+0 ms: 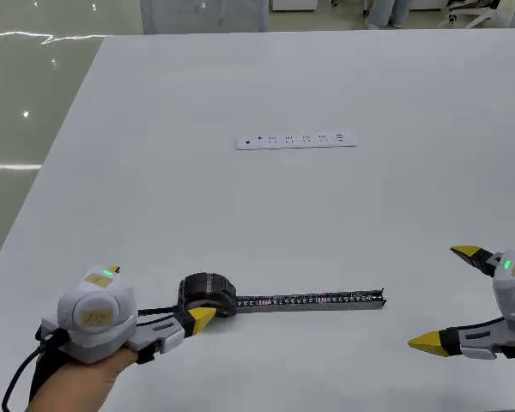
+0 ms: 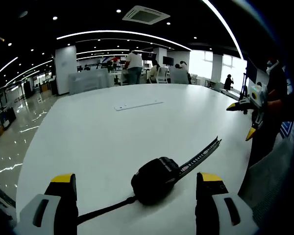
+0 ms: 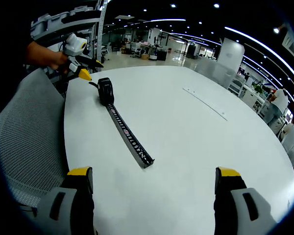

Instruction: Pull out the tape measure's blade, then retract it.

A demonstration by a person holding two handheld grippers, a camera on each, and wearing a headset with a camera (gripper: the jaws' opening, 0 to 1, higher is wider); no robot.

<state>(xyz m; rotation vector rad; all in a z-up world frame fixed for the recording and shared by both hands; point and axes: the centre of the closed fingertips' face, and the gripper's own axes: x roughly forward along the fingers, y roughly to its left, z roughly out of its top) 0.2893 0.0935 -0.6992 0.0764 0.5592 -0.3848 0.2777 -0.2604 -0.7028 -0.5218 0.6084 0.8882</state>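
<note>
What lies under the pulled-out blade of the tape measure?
The blade lies flat on the white table; nothing else shows beneath. The surface directly under it is covered.

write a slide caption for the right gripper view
Open right gripper faces the tip of the extended blade; tape measure case beyond, beside left gripper

White worktable point(image 1: 326, 223), power strip point(image 1: 296, 140), glossy floor point(image 1: 21, 103), ceiling spotlights point(image 2: 118, 11).
</note>
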